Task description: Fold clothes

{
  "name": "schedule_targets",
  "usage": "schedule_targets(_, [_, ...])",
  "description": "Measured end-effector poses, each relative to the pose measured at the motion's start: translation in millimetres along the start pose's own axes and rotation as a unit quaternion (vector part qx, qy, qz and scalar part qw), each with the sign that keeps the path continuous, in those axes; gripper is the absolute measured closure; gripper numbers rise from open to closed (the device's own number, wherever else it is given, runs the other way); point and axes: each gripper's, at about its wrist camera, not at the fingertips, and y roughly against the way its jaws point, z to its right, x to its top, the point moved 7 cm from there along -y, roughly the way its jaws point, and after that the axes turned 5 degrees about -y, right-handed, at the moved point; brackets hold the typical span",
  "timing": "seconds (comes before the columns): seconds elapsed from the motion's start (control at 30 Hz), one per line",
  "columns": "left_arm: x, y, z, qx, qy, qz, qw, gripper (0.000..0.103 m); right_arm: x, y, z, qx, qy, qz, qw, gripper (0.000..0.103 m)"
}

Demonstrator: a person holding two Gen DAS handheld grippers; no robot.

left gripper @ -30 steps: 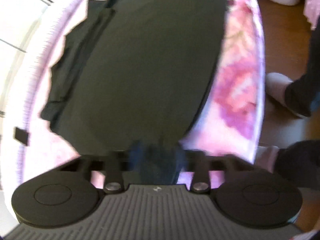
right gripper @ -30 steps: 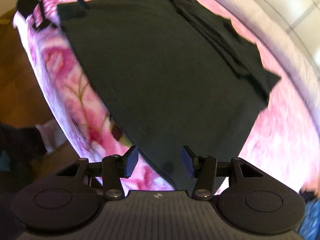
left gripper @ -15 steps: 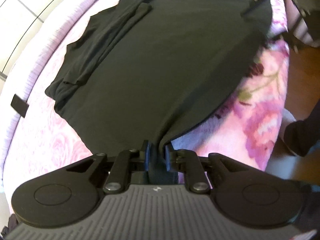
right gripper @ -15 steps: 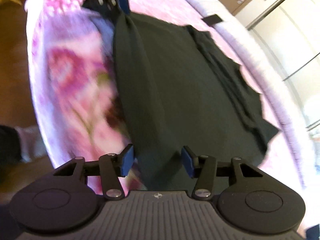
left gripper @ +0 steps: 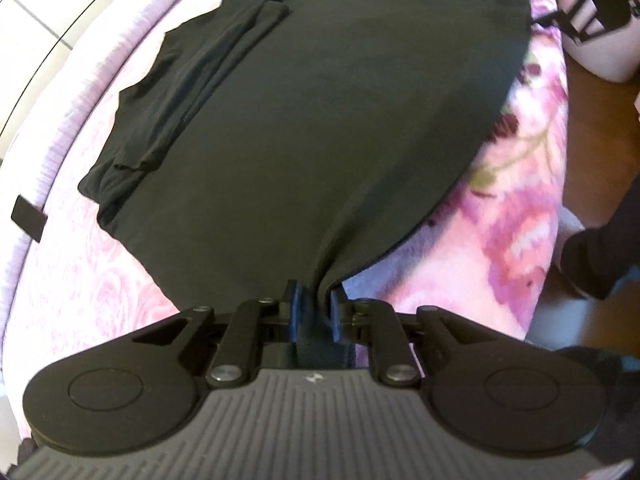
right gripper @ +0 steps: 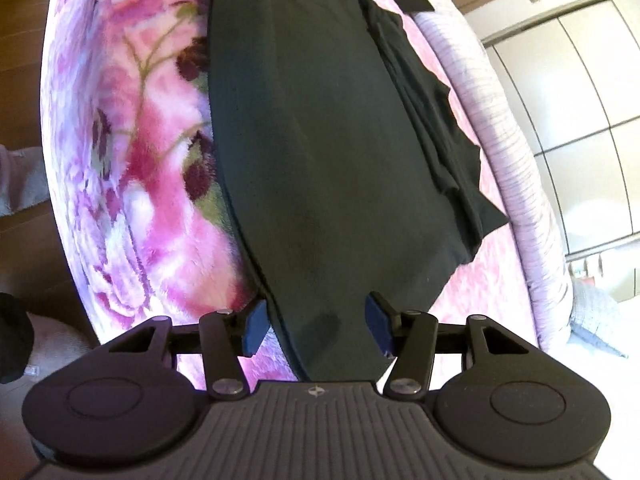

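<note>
A black garment [left gripper: 320,128] lies spread on a pink floral blanket [left gripper: 516,216], with a folded sleeve along its left side. My left gripper [left gripper: 314,314] is shut on the near corner, and the cloth rises bunched between its blue pads. Far off at the top right, my right gripper [left gripper: 592,12] sits at the garment's other corner. In the right wrist view the black garment [right gripper: 320,140] runs away from me. My right gripper [right gripper: 316,318] straddles its near corner. Its jaws are opening and its pads stand clear of the cloth.
A small black tag [left gripper: 28,218] lies on the blanket near the bed's ribbed edge [right gripper: 520,168]. A person's dark-clothed leg [left gripper: 600,264] stands on the wooden floor [left gripper: 592,128] beside the bed. A white bin [left gripper: 600,56] stands nearby. White wardrobe doors [right gripper: 580,100] lie beyond the bed.
My left gripper has closed on the garment's corner and pulled it up into a taut bunch. My right gripper has dropped and rolled toward the opposite corner, jaws a little wider.
</note>
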Motion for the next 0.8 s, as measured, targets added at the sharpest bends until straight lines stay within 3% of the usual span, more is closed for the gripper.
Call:
schedule_targets(0.1, [-2,-1,6,-0.003,-0.014,-0.002,0.9999,0.091,-3,1,7,-0.003,0.003,0.012,1.000,0.061])
schedule_targets(0.17, [-2,1,8,-0.006,-0.024,-0.003,0.9997,0.094,-5,1,13,-0.002,0.006,0.010,1.000,0.103])
schedule_targets(0.4, [-4,41,8,-0.034,-0.065,0.006,0.9972,0.100,5,24,51,0.062,-0.008,0.011,0.998,0.103])
schedule_targets(0.53, [-10,71,11,-0.053,-0.080,0.005,0.9954,0.103,5,54,64,0.109,0.027,0.009,0.994,0.103])
schedule_targets(0.8, [-5,113,25,-0.064,-0.043,-0.018,0.9969,0.103,5,114,70,0.163,0.029,0.011,0.986,0.103])
